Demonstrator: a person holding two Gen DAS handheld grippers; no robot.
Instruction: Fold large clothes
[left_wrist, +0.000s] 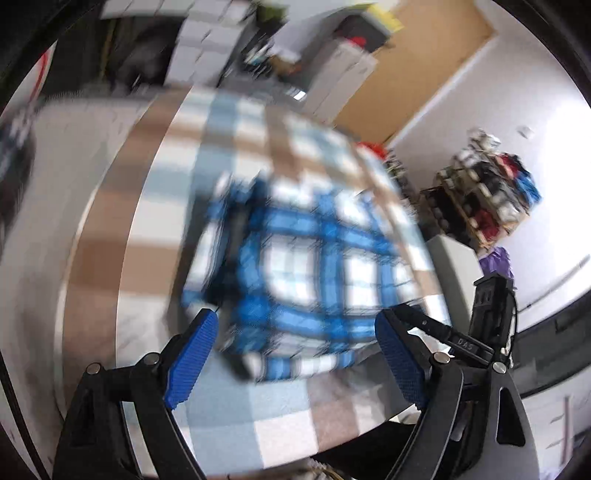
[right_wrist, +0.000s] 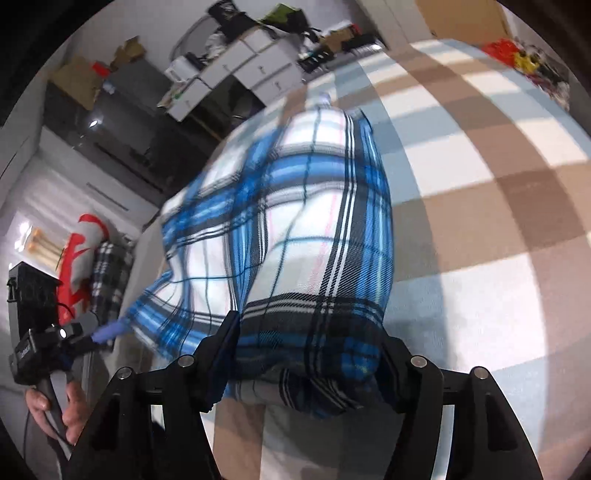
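Right wrist view shows our right gripper (right_wrist: 310, 354) clamped on a bunched edge of the blue plaid shirt (right_wrist: 295, 221), the cloth gathered thickly between its black jaws and rising away from us in a taut, draped sheet. We judge the edge is held this way so the garment can be carried over itself for a fold. The rest of the shirt hangs above the checked bedspread (right_wrist: 480, 221), which covers the work surface in broad tan, white and pale blue squares.

In the left wrist view our left gripper (left_wrist: 295, 354) stands wide apart and holds nothing; its ribbed blue pads (left_wrist: 192, 354) flank the shirt (left_wrist: 306, 266), which lies on the bedspread (left_wrist: 155, 229) just ahead. That view is smeared by motion, so we cannot tell whether the pads touch the cloth.

The shirt looks like a soft woven flannel, with dark lines crossing bright blue bands on white. It should crease easily but slide little on the matte cover. Our left hand (right_wrist: 55, 406) appears low at the right view's edge, gripping its handle.
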